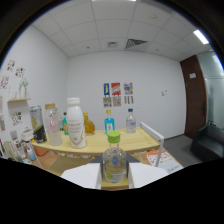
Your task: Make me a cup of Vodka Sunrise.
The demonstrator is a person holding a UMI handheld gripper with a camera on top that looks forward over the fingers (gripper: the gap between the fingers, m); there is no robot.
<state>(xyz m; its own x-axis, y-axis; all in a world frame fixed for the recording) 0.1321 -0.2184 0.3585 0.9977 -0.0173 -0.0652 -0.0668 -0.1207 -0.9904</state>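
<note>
The tongs (115, 176) flank a green-capped bottle (114, 161), its base hidden.

Single view, riding on the gripper (115, 176). Faces forward along the fingers, level across the bench (125, 142). Back wall far.

White walls (150, 80) enclose a small office room under a tiled drop ceiling (115, 25) with a square air vent (135, 43) and a bright strip light (201, 36) (a second glow shows at the ceiling's top edge). Several coloured posters (118, 94) hang on the far wall. A dark brown door (192, 95) stands at the right, with a dark chair (207, 142) near it. The floor (175, 145) is grey. A pale wooden surface (132, 142) runs across the middle, and a small white shelf (17, 100) is fixed to the left wall.
</note>
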